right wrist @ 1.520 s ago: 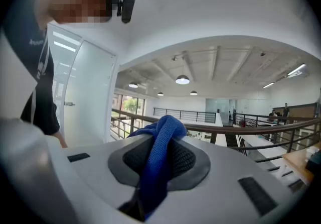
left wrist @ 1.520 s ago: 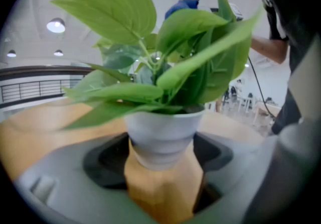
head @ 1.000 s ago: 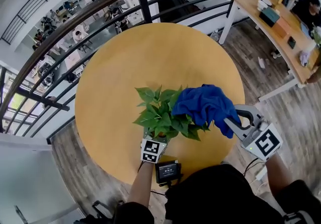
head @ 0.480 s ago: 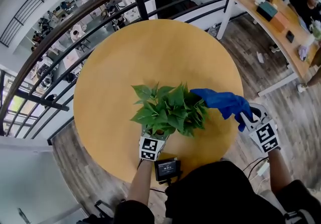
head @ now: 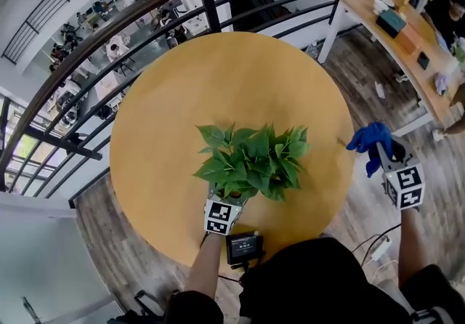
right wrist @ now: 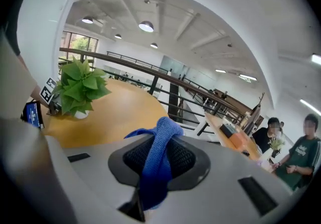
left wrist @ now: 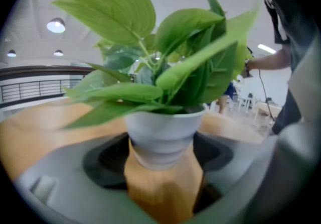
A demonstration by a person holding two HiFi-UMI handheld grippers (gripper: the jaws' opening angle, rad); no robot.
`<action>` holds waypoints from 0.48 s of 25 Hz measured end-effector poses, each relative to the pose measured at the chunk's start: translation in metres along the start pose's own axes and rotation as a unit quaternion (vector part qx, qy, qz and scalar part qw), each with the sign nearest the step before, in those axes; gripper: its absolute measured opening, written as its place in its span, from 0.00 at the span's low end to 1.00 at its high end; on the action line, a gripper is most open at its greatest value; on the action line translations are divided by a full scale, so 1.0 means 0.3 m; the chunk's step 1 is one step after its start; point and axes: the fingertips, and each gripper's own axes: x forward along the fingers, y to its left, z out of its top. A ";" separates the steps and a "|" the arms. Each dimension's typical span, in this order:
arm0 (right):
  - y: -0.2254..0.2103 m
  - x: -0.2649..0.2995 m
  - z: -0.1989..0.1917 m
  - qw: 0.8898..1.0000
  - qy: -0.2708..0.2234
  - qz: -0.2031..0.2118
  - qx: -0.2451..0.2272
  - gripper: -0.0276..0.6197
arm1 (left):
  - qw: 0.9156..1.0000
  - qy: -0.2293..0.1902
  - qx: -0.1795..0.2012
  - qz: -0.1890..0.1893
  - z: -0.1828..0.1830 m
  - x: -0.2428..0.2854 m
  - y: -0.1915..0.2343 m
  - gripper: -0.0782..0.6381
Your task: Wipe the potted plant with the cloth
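While held out past the right edge of the worktop [head: 218,83], right claw [head: 385,161]: clamped shut on the cloth [head: 369,138]; blue fabric pinched between the jaws, bunched above them and trailing below in the right gripper view; kept up in the air, touching no leaf.
Left claw [head: 224,203]: closed on the white pot [left wrist: 163,135], a jaw pressed to each side near the base; marker cube turned toward the body, tucked under the nearest leaves.
Potted plant [head: 251,161]: sat upright on the round wooden worktop, toward the near edge; spread broad green leaves all round, hiding the pot from above.
Bearing from cloth to plant: lay off to the left of the right claw, well apart, with bare worktop between; showed only at the far left of the right gripper view, so the jaws pointed past the foliage toward the railing [head: 145,6] rather than at it.
Nearer claw: the left, but taken up with steadying the pot; wiping left to the right one.
Step, as judged: cloth off the leaves, no stroke in contact; wiping not visibly finished.
Next move, as judged: called for a swing leftward and a turn of the jaws toward the plant, cloth leading, down onto the right-hand leaves first.
Risk, as judged: soft stalks and a light pot; hard dragging likely to fold leaves or tug the pot against the left claw.
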 end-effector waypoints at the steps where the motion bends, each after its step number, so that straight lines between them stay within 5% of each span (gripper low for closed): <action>1: -0.006 0.002 0.060 1.000 -0.022 0.000 -0.013 0.16 | 1.000 0.001 0.001 0.001 -0.002 -0.002 0.001 0.66; 4: -0.002 -0.008 0.333 0.991 -0.111 0.015 -0.067 0.16 | 1.000 0.002 0.000 -0.003 0.001 -0.004 -0.008 0.66; 7: 0.071 -0.041 0.679 0.968 -0.216 0.058 -0.109 0.16 | 1.000 0.003 -0.001 -0.006 0.000 -0.004 -0.013 0.66; 9: 0.185 -0.075 0.882 0.942 -0.284 0.115 -0.137 0.16 | 1.000 0.003 -0.003 -0.006 0.008 -0.009 -0.012 0.66; 12: 0.408 -0.117 1.079 0.888 -0.350 0.228 -0.192 0.16 | 1.000 0.001 -0.002 -0.008 0.016 -0.011 -0.015 0.66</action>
